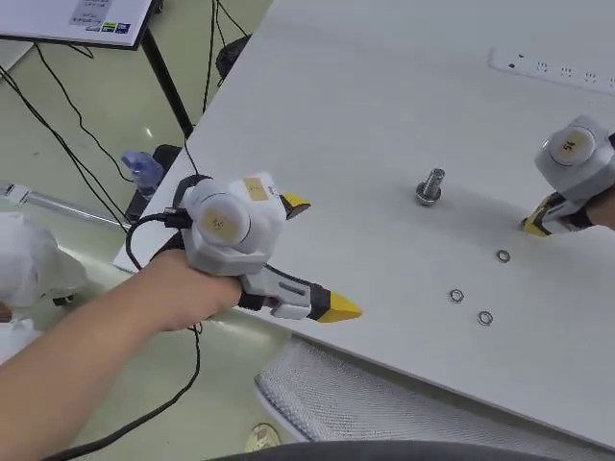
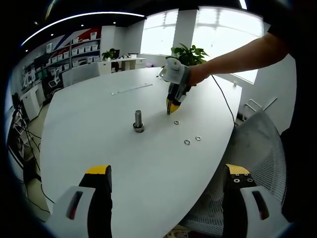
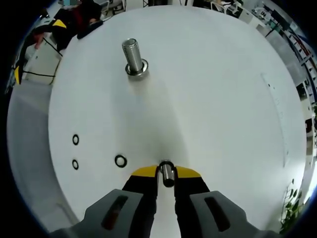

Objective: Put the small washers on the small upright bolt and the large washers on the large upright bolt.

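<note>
A large upright bolt (image 1: 430, 185) (image 2: 138, 120) (image 3: 132, 57) stands on the white table (image 1: 384, 86), with a ring at its base. Three small washers (image 1: 503, 255) (image 1: 456, 296) (image 1: 485, 318) lie flat to its near right; they also show as washers (image 3: 120, 160) (image 3: 75, 139) (image 3: 75, 164). My right gripper (image 1: 534, 227) (image 2: 168, 110) (image 3: 167, 173) points down at the table, shut on a small bolt (image 3: 167, 174). The nearest washer (image 2: 176, 122) lies just beside it. My left gripper (image 1: 319, 256) (image 2: 167, 171) hovers open at the table's left edge, holding nothing.
A power strip (image 1: 553, 70) lies at the table's far right. A mesh chair (image 1: 327, 394) (image 2: 257, 144) stands below the near edge. Cables (image 1: 58, 134) run over the floor on the left, past the table's edge.
</note>
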